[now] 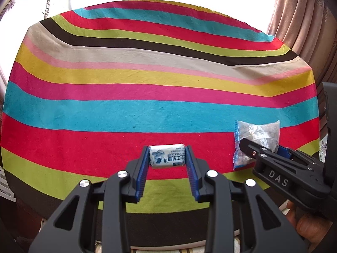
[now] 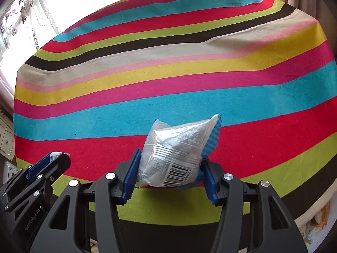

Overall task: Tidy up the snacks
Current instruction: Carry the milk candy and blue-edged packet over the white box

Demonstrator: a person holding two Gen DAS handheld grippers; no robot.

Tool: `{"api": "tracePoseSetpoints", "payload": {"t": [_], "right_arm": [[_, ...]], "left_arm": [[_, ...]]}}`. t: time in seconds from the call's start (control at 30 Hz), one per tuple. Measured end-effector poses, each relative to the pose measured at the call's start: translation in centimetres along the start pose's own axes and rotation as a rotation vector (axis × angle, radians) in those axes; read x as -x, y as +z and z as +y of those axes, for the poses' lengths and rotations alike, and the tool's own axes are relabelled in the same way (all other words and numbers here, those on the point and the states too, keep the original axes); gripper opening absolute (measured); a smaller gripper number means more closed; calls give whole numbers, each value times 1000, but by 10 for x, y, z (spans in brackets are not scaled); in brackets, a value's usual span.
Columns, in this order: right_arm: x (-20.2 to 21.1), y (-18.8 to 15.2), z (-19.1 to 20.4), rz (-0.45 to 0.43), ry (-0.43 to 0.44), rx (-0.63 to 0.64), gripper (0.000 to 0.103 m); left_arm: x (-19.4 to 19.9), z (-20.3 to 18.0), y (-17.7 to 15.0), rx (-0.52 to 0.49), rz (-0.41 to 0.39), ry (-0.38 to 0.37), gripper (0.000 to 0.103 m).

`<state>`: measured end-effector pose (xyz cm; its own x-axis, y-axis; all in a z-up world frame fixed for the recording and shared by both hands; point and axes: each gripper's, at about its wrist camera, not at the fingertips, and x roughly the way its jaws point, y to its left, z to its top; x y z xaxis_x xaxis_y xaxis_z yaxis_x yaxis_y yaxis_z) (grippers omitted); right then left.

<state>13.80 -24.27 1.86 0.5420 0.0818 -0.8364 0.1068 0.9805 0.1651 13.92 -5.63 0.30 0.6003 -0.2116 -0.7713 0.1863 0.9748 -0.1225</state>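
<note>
My left gripper [image 1: 167,157] is shut on a small white candy packet with blue print [image 1: 167,155], held between its blue pads over the red stripe of the tablecloth. My right gripper [image 2: 169,168] is shut on a silvery snack bag with blue crimped ends and a barcode [image 2: 177,149]. In the left wrist view the right gripper [image 1: 271,154] and its bag [image 1: 257,135] show at the right. In the right wrist view the left gripper [image 2: 56,158] shows at the lower left, with a bit of white packet at its tip.
A round table under a striped cloth [image 1: 147,80] fills both views. Bright windows lie behind it, and brown curtains [image 1: 305,16] hang at the right. White furniture [image 2: 6,135] stands beyond the table's left edge.
</note>
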Motion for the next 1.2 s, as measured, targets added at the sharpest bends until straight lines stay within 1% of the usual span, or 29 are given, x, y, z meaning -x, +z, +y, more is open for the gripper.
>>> {"api": "tracePoseSetpoints", "payload": {"t": [0.4,0.53,0.97,1.2], "right_arm": [[36,-24,-11,-24,15,-1,53],[47,-30,-17,-33,21,-2,53],[77,-52,-52,-42,25,-42,53],[95,-63,-78,-53,11,-77,53]], "left_arm": [[24,-19,-15,-6,0,-22,34],[31,-29,-21,-23,2,-31,34],[42,-66,-31,-93,12,-59,34],[49,-94,-39,-138,24,-95,34]]}}
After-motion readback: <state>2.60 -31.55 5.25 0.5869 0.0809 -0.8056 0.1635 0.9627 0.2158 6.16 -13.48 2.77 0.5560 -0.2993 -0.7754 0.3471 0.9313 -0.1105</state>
